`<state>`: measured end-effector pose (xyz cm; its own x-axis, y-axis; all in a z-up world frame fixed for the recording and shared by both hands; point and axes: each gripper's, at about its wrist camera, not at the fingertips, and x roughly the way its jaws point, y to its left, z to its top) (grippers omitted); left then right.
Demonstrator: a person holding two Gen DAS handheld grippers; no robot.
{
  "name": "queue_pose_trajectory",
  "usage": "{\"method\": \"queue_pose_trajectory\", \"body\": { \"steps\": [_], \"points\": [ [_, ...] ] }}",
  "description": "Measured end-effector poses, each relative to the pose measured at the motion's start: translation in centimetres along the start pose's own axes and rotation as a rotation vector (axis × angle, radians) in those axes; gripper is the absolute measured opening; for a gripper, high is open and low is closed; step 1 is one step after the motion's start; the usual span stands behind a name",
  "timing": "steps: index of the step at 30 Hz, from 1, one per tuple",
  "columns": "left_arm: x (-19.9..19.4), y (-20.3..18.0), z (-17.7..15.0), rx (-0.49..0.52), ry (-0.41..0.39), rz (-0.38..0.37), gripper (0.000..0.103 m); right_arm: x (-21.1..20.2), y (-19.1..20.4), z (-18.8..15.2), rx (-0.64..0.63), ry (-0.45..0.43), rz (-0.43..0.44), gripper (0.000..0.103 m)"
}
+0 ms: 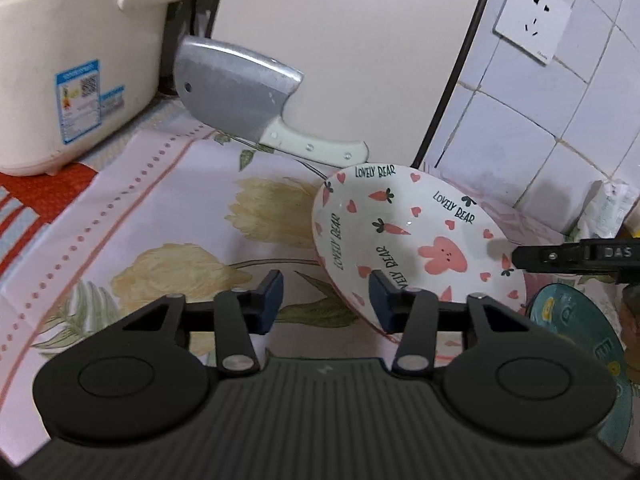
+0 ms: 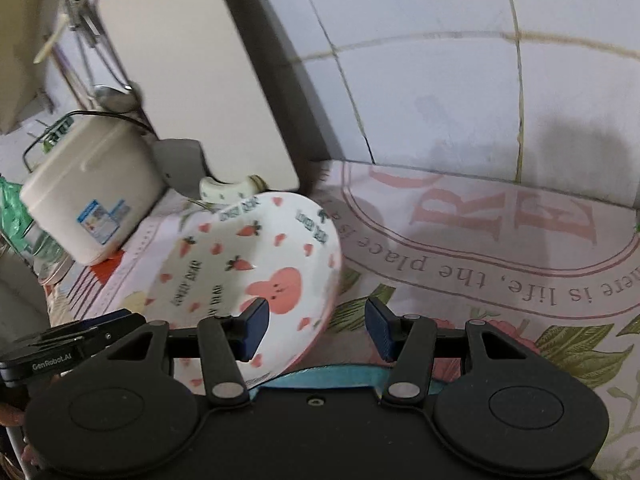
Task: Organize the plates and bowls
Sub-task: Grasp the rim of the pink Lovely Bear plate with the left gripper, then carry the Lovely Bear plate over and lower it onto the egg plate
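Note:
A white bowl with pink rabbits, carrots and "LOVELY BEAR" lettering (image 1: pixel 416 236) stands tilted on its edge over the flowered tablecloth; it also shows in the right wrist view (image 2: pixel 256 256). My left gripper (image 1: pixel 326 300) is open, its right finger at the bowl's near rim. My right gripper (image 2: pixel 316 326) is open, its left finger in front of the bowl's inside and its right finger outside the rim. A teal plate (image 1: pixel 580 344) lies at the right, partly hidden; its rim shows under the right gripper (image 2: pixel 320 376).
A cream rice cooker (image 1: pixel 68 64) stands at the back left. A cleaver (image 1: pixel 248 96) leans on the white board behind the bowl. A tiled wall with a socket (image 1: pixel 532 16) is to the right. The tablecloth (image 1: pixel 160 208) covers the counter.

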<state>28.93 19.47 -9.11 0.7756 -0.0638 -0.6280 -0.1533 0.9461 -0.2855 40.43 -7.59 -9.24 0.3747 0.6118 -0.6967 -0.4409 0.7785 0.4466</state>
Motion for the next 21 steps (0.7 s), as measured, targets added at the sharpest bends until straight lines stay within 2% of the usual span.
{"method": "queue_pose_trajectory", "body": {
  "steps": [2, 4, 8, 14, 18, 21],
  "points": [
    [0.9, -0.5, -0.1, 0.031, 0.033, -0.024, 0.026, 0.8, -0.4, 0.1, 0.017, 0.017, 0.016, 0.053],
    [1.3, -0.6, -0.3, 0.012, 0.051, -0.034, 0.024, 1.6, -0.6, 0.2, 0.036, 0.036, 0.047, 0.032],
    [1.8, -0.7, -0.2, 0.000, 0.043, -0.025, 0.017, 2.5, -0.5, 0.2, 0.055, 0.072, 0.050, 0.019],
    [2.8, -0.1, -0.1, -0.057, 0.041, -0.044, 0.015, 3.2, -1.3, 0.3, 0.093, 0.085, 0.084, 0.017],
    [2.8, -0.7, -0.2, -0.044, 0.035, -0.011, 0.015, 2.9, -0.4, 0.2, 0.039, 0.084, 0.060, 0.018],
    [2.3, -0.3, -0.1, -0.047, 0.025, -0.015, 0.016, 1.8, 0.6, -0.1, -0.001, 0.065, 0.054, 0.019]
  ]
}}
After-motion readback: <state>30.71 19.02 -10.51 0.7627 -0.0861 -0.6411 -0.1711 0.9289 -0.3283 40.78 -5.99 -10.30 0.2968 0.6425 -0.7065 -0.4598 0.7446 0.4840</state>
